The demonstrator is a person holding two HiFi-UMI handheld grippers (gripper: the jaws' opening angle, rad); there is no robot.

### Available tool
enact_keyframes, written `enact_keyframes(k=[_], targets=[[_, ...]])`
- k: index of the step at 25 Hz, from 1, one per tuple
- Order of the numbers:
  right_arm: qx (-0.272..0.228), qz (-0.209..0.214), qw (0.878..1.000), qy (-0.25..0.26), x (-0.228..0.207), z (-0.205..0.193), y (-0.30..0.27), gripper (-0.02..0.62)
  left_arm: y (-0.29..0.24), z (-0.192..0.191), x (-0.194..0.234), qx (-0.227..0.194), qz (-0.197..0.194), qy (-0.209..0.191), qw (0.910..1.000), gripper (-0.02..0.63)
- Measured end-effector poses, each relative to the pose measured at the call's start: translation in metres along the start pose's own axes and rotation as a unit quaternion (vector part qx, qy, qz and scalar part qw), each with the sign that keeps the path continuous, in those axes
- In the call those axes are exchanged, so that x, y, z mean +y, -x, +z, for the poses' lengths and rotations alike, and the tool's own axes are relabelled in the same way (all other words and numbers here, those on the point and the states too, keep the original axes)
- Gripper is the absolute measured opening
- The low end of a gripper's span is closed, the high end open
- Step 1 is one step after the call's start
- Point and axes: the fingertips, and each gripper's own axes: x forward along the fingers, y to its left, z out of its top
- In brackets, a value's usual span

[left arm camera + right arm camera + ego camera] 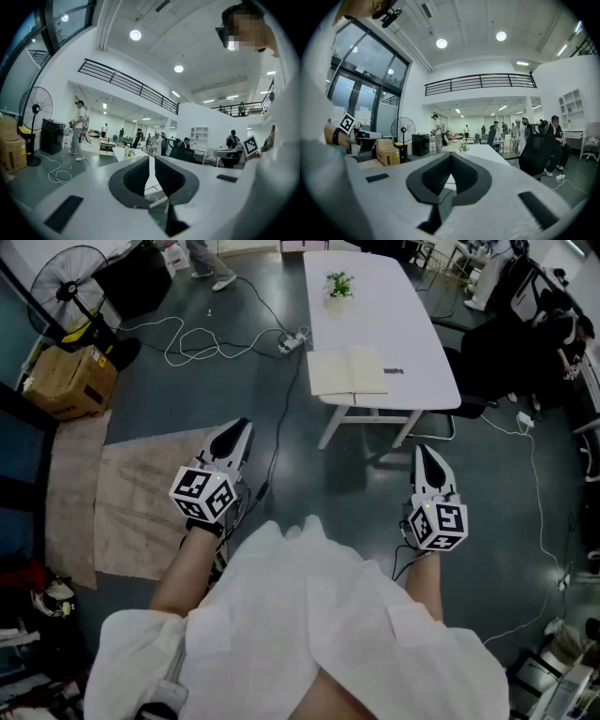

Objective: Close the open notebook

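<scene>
Right gripper (451, 157): jaws clenched tip to tip, nothing in them. Left gripper (152, 161): jaws parted by a narrow slit, also empty. You hold both roughly level in front of your body, well apart from the work.

The open notebook (347, 371) lies flat, both pages up, at the near end of the white table (427, 343), far ahead of both grippers. A small dark item (394, 371), too small to identify, sits just right of the right page. A potted plant (338, 285) stands at the far end.

Task status, as judged: not started; the approach is outstanding.

Hazards noted:
- A floor cable (277, 446) runs between you and the table, with a power strip (292, 341) to the table's left. Stepping forward carelessly could snag it.
- The notebook sits at the table's near edge. A push on the cover without steadying the other half could slide it off.
- Folding the right page over could sweep or trap the dark item.
</scene>
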Motion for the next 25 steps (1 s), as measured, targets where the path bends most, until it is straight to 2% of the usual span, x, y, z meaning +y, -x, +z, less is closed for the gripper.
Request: enact_keyframes(k=[14, 20, 25], targets=[[0.009, 0.001, 1.0, 0.003, 0.004, -0.004, -0.012, 0.001, -0.005, -0.008, 0.013, 0.007, -0.005, 0.009, 0.9999, 0.032], [-0.016, 0.002, 0.999, -0.032, 0.008, 0.002, -0.025, 0.003, -0.005, -0.01, 0.023, 0.009, -0.003, 0.012, 0.9999, 0.032], [-0.013, -0.004, 0.999, -0.041, 0.013, -0.001, -0.035, 0.005, -0.001, -0.008, 0.04, 0.008, 0.006, 0.013, 0.9999, 0.032]])
